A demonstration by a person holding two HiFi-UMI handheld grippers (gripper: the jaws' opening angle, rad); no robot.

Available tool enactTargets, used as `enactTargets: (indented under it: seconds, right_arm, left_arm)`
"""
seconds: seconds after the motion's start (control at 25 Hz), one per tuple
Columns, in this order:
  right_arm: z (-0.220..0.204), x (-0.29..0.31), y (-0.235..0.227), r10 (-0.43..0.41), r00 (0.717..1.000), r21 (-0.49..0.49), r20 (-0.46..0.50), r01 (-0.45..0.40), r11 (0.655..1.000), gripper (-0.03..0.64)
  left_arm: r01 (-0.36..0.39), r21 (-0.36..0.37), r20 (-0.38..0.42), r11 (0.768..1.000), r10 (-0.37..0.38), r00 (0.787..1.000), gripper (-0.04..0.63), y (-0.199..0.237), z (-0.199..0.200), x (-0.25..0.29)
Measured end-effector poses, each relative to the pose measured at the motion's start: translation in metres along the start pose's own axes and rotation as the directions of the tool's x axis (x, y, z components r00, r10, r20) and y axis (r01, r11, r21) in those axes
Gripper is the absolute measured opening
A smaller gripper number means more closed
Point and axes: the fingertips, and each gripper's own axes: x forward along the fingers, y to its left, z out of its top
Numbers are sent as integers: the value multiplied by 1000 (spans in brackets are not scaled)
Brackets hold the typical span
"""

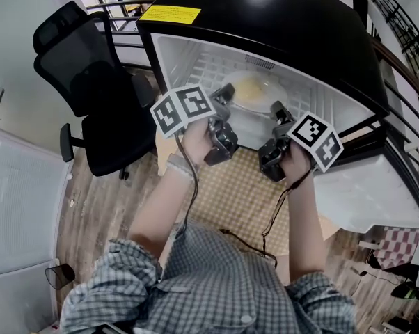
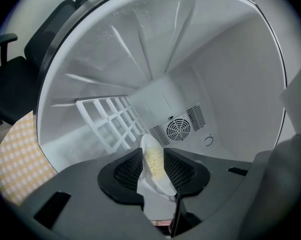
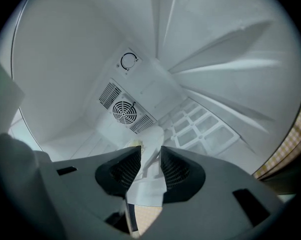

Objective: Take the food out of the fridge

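Checked shirt [image 1: 216,284] nearest; left gripper [image 2: 154,168] and right gripper [image 3: 150,165] each clamp the plate [image 1: 285,89] rim inside the fridge [image 1: 279,19]; uneven lifting could tilt it, spilling the food [image 1: 255,88].

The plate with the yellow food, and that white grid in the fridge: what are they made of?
The plate looks like thin white plastic or foam with a dull finish. Its rim is thin and shows no shine, though ceramic cannot be ruled out. The grid looks like wire or plastic with a smooth white coating. Its bars are even and no bare metal shows.
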Motion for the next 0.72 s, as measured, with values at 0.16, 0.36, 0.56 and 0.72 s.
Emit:
enactTargets:
  seconds: [0.16, 0.36, 0.56, 0.72]
  right_arm:
    - [-5, -7, 1, 11, 1000, 4, -5, -11, 1000, 91]
    - [-13, -15, 3, 43, 999, 33, -10, -43, 999, 91]
    - [-25, -21, 8, 100, 995, 81, -17, -99, 992, 91]
    - [-34, -22, 14, 145, 989, 136, -19, -141, 981, 91]
  left_arm:
    - [4, 1, -6, 1000, -4, 1000, 127, 0, -3, -6]
    - [20, -23, -25, 1000, -21, 999, 124, 0, -14, -13]
    - [38, -55, -44, 998, -40, 998, 124, 2, -34, -16]
    - [65, -105, -34, 992, -69, 997, 124, 3, -42, -14]
